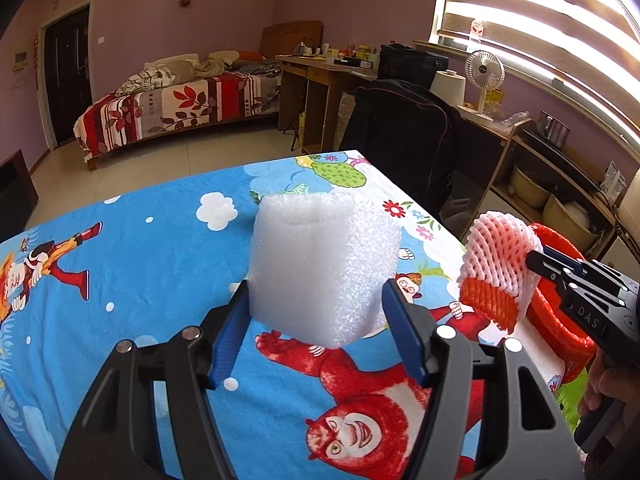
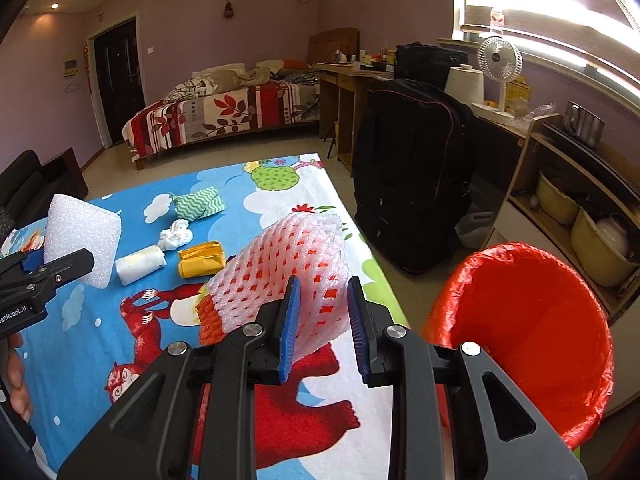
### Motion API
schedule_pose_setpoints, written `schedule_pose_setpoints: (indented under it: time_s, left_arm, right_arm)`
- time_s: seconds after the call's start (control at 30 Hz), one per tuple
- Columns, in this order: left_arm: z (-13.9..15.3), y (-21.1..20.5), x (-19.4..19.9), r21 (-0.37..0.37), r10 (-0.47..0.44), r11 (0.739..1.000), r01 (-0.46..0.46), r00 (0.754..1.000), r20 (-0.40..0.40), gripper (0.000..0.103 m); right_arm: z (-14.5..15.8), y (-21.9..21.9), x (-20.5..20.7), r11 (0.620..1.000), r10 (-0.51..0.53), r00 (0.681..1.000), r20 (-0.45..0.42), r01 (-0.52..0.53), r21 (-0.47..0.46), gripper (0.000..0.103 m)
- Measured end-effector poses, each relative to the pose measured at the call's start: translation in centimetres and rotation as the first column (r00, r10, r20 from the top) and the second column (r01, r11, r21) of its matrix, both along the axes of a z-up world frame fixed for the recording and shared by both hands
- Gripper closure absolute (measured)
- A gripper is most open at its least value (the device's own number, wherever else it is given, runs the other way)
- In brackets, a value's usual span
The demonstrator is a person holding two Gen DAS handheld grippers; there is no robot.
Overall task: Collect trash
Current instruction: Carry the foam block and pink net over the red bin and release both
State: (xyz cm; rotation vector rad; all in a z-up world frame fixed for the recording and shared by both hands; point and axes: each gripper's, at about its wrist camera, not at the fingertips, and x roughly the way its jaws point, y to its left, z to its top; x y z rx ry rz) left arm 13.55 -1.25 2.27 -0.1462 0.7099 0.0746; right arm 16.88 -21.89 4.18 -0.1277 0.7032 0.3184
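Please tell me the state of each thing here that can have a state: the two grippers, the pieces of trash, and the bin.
Left gripper: shut on the foam block.
Foam block: held, lifted off the table.
Right gripper: shut on the fruit net.
Fruit net: held, squashed between the fingers, above the table.
Bin: open, lined with a red bag, no trash visible inside.
Yellow packet: lying on the table.
White wrapper: lying on the table.

Room's pretty lived-in: a bed [image 2: 224, 120] with a red leaf-print cover sits against the far wall next to a dark door [image 2: 118, 80]. A big black bag [image 2: 412, 176] stands on the floor by the wooden desk [image 2: 348, 76], and a small white fan [image 2: 500, 64] is up near the striped blinds [image 1: 540, 12].
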Motion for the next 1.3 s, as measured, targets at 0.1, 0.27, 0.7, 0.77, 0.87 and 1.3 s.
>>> schedule_pose_setpoints:
  time_s: [0.1, 0.27, 0.7, 0.77, 0.87, 1.3]
  left_arm:
    - [0.1, -0.5, 0.1, 0.003, -0.009, 1.000, 0.009, 1.000, 0.001, 0.040]
    - [0.3, -1.1, 0.3, 0.010, -0.019, 1.000, 0.019, 1.000, 0.002, 0.039]
    - [0.5, -2.0, 0.2, 0.020, -0.026, 0.999, 0.026, 1.000, 0.009, 0.039]
    - [0.7, -2.4, 0.2, 0.020, -0.032, 0.999, 0.031, 0.999, 0.016, 0.039]
    - [1.0, -3.3, 0.2, 0.022, -0.048, 0.999, 0.048, 0.999, 0.022, 0.040]
    - [2.3, -10.9, 3.8, 0.023, -0.186, 0.982, 0.186, 0.981, 0.045, 0.039]
  right_arm:
    - [0.2, -1.0, 0.1, 1.000, -0.015, 1.000, 0.001, 0.015, 0.005, 0.078]
    - [0.2, -2.0, 0.3, 1.000, -0.031, 1.000, 0.002, 0.031, 0.008, 0.078]
    - [0.8, -5.0, 0.4, 0.997, -0.074, 0.997, 0.018, 0.073, 0.005, 0.078]
    - [1.0, -5.5, 0.4, 0.997, -0.081, 0.996, 0.021, 0.081, 0.010, 0.078]
    - [1.4, -6.7, 0.3, 0.995, -0.097, 0.995, 0.031, 0.097, 0.010, 0.078]
    - [1.6, -14.4, 1.6, 0.977, -0.212, 0.976, 0.044, 0.212, 0.009, 0.078]
